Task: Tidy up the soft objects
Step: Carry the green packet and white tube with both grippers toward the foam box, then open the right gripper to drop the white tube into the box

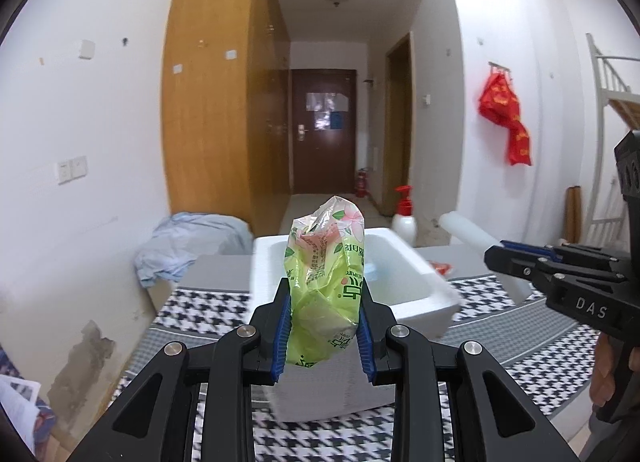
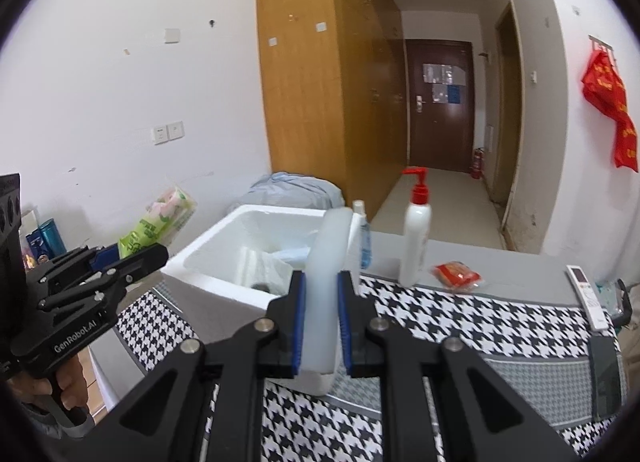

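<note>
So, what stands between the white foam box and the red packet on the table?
In the right wrist view, a white pump bottle with a red pump stands between the white foam box and the red packet.

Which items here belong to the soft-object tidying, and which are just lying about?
In the job:
- left gripper, shut on crinkly green floral plastic bag
- right gripper, shut on white foam lid
- open white foam box

Lying about:
- white pump bottle with red top
- small red packet
- white remote control
- crumpled pale blue cloth
</note>
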The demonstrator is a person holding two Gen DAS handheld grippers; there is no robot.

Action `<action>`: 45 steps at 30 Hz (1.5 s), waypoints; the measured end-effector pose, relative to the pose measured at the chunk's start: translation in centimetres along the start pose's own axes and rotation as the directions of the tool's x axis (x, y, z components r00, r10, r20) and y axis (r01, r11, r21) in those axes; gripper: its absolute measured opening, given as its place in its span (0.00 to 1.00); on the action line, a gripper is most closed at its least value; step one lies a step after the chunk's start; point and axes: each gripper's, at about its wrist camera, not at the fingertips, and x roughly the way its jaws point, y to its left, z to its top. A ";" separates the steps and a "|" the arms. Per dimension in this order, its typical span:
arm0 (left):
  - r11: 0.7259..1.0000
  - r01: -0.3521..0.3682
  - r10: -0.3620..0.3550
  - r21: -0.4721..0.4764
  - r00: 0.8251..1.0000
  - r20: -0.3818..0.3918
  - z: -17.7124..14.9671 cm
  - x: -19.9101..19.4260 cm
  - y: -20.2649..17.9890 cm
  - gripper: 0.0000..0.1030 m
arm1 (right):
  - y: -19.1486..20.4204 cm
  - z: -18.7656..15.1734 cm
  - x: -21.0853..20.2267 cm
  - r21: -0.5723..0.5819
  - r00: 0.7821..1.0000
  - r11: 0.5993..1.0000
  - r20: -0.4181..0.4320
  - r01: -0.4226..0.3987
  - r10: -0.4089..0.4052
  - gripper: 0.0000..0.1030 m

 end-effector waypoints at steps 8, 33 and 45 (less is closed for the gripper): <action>0.995 -0.093 0.093 -0.032 0.996 -0.005 -0.5 -0.2 2.6 0.29 | 1.2 1.0 2.1 -0.014 0.999 0.999 -0.011 -0.040 0.040 0.18; 0.978 -0.189 0.187 -0.090 0.982 -0.031 -2.0 -0.4 6.6 0.29 | 3.7 2.5 8.6 -0.015 0.994 0.999 -0.098 -0.052 0.051 0.58; 0.982 -0.174 0.173 -0.073 0.985 -0.018 -1.4 -0.6 5.3 0.30 | 2.9 2.4 6.1 0.004 0.997 0.998 -0.042 -0.059 0.059 0.89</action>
